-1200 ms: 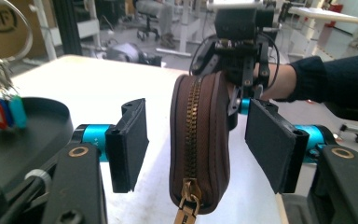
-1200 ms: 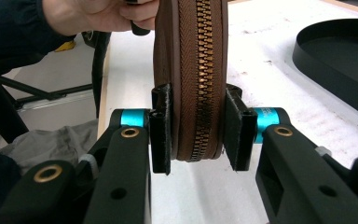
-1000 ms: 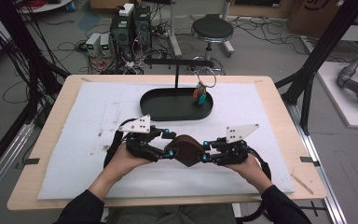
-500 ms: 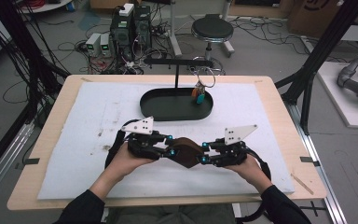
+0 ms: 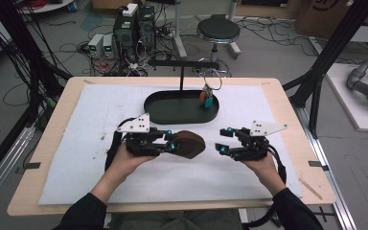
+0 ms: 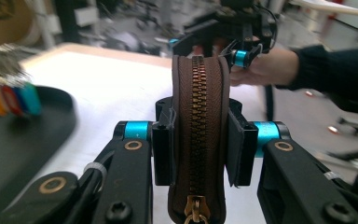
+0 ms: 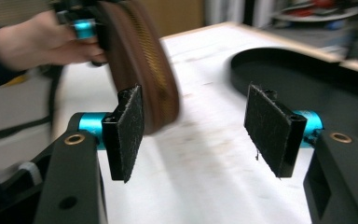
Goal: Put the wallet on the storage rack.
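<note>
Pouch (image 6: 196, 135) zipper between left fingers (image 6: 164, 144)

A: What is cut off or hidden around the brown zip pouch (image 6: 197, 135)?

B: In the left gripper view its lower end is cut by the bottom edge; its side faces are covered by the pads (image 6: 162, 151)

A: And in the right gripper view?

B: The pouch is blurred there; the black tray (image 7: 303, 77) is cut off at the right; the key tags (image 5: 206, 99) are too small to be told apart in the high view
</note>
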Tool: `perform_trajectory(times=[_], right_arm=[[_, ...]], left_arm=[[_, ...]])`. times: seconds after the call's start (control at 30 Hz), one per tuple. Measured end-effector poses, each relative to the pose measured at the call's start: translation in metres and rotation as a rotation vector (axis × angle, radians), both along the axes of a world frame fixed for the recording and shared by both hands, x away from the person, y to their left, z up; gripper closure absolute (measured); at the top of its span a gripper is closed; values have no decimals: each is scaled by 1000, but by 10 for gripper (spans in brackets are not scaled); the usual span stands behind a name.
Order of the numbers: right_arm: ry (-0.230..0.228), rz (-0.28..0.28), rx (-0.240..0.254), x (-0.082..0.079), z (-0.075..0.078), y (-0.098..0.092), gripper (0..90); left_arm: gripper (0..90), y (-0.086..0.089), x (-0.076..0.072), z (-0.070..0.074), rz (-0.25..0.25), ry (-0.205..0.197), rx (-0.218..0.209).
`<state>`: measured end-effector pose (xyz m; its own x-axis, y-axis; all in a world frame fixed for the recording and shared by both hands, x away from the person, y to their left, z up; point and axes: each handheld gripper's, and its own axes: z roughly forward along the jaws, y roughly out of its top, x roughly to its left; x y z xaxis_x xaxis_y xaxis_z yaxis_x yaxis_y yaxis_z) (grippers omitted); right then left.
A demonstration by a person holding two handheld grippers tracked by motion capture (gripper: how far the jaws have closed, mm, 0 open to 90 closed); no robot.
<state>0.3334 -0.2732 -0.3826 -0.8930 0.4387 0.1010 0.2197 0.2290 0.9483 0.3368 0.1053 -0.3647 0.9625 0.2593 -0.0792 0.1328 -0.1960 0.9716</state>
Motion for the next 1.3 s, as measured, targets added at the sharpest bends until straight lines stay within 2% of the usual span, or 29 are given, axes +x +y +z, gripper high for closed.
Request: perform_trajectory(times=[0.13,0.2,0.23,0.27,0.33,0.43,0.63,0.7,0.8,0.93,1.0,1.03,1.1,1.17,1.3], right_arm=[[-11,-148,5,4,0,-17,387],[-5,-220,11,6,0,-26,386],[-6,-289,10,7,0,-34,386],[-6,-289,10,7,0,-34,386],[2,-340,15,9,-1,-40,385],[6,-382,19,11,-2,-48,385],[-3,-390,12,11,-2,-49,386],[-6,-390,8,11,-2,-48,387],[-2,-387,5,11,-2,-48,388],[-3,-388,3,12,-3,-49,387],[-4,-386,5,12,-3,-49,387],[-5,-386,5,12,-3,-49,387],[-3,-386,4,12,-3,-49,388],[-1,-384,5,12,-3,-49,387],[2,-385,5,13,-3,-49,388]], left_arm=[[680,6,8,5,101,-37,2],[680,9,12,6,152,-51,-14],[681,10,15,6,179,-57,-17],[681,11,18,7,207,-63,-19],[681,12,25,7,262,-78,-23],[681,12,36,4,320,-78,-23],[683,9,55,-7,414,-108,-37],[684,7,61,-10,428,-114,-36],[685,5,68,-12,436,-116,-59],[685,-1,80,-15,453,-132,-54],[684,-3,86,-17,460,-118,-69],[684,-4,90,-19,454,-111,-68],[682,-7,94,-22,469,-125,-62],[682,-8,99,-27,477,-113,-72],[682,-9,110,-37,495,-100,-60]])
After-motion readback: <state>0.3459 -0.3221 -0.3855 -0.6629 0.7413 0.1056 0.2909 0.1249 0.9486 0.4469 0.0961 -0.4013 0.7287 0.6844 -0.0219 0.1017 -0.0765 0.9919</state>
